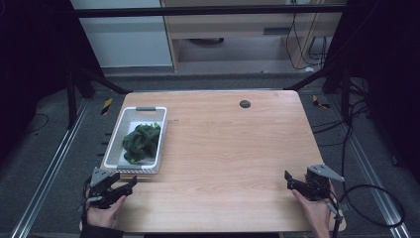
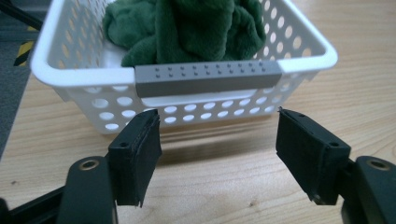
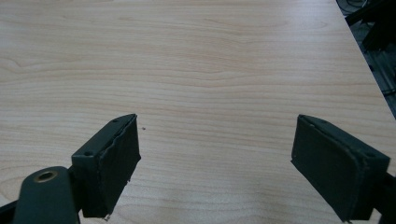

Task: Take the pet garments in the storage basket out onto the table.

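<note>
One white perforated basket (image 1: 115,144) is seen at the near left of one wooden table (image 1: 233,148), and one crumpled green cloth (image 1: 142,141) is held in it. Two grey handles are counted on the basket, one at each end. Two grippers are seen, the left gripper (image 1: 126,186) and the right gripper (image 1: 292,182), each with two jaws spread apart. One dark round disc (image 1: 244,103) is set in the table's far side.

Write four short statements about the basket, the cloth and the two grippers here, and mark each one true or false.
1. The green cloth lies inside the white basket. True.
2. The left gripper is clamped on the basket's grey handle. False: its jaws stand open, short of the handle.
3. The right gripper is open over bare table. True.
4. The basket sits at the table's right edge. False: it sits near the left edge.
</note>
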Motion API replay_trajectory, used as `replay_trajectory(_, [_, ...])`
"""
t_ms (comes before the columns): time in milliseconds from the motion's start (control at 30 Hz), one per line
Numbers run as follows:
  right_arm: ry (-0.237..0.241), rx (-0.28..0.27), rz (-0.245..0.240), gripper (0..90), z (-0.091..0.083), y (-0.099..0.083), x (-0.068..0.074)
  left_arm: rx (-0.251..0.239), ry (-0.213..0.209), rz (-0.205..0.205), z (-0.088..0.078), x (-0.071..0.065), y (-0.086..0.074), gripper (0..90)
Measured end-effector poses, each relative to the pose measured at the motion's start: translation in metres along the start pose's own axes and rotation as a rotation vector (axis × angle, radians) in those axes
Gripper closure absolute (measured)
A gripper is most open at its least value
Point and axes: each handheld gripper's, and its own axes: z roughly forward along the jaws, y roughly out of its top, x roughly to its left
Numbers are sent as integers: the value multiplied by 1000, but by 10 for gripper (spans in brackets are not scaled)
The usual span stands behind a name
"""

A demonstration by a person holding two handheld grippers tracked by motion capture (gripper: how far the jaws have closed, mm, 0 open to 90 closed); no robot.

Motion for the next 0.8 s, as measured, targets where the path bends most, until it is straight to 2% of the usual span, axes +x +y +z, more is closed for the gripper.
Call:
replay_trajectory(133, [21,-7,-51,171,5,3,4,-16,10,11,-5,-1,6,294])
replay_trajectory(267, [25,-1,-73,173,8,3,5,-42,9,11,-13,-1,13,268])
replay_trajectory(433, [21,4,-60,171,7,1,4,-58,-6,-1,-18,2,20,249])
replay_trajectory(600, [16,7,-46,171,7,1,2,-59,-13,16,-20,4,31,241])
replay_trajectory(800, [15,14,-56,171,7,0,3,-71,-27,33,-23,2,44,228])
